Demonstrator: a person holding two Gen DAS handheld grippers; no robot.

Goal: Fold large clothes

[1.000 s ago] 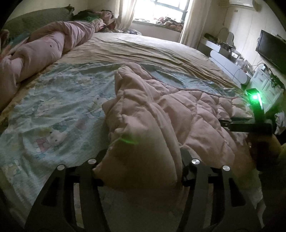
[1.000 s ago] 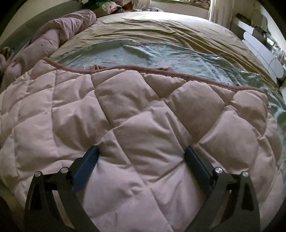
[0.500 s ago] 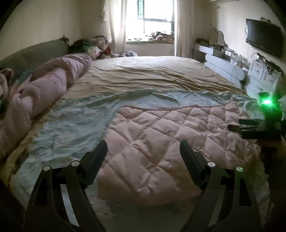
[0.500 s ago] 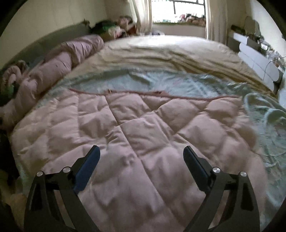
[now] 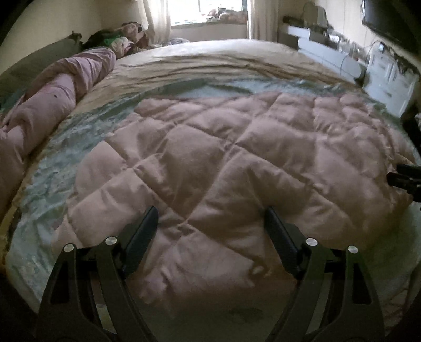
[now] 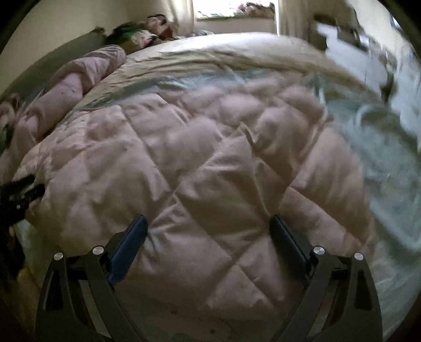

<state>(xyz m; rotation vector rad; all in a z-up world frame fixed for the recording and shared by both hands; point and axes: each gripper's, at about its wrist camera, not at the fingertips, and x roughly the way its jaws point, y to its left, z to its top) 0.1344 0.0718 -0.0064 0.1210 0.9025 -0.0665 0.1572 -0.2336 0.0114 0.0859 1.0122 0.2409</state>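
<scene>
A large pink quilted garment (image 5: 223, 157) lies spread flat on the bed, filling the middle of both views (image 6: 184, 163). My left gripper (image 5: 210, 210) hovers over its near part with jaws wide and nothing pinched between them. My right gripper (image 6: 208, 218) is open too, above the near right part of the garment, which shows between its fingers without being clamped. Each gripper shows at the edge of the other's view: the right gripper (image 5: 402, 176) at the garment's right edge, the left gripper (image 6: 21, 189) at its left edge.
A light blue printed sheet (image 5: 65, 147) lies under the garment on a beige bedcover (image 5: 210, 58). A rolled pink duvet (image 5: 52, 100) runs along the left side. White furniture (image 5: 329, 52) and a television (image 5: 389, 23) stand to the right. Clothes are piled near the window.
The left gripper let go of a bunched fold of the pink garment, which now lies flat. Both grippers have shifted over it, and the right wrist view is blurred from moving.
</scene>
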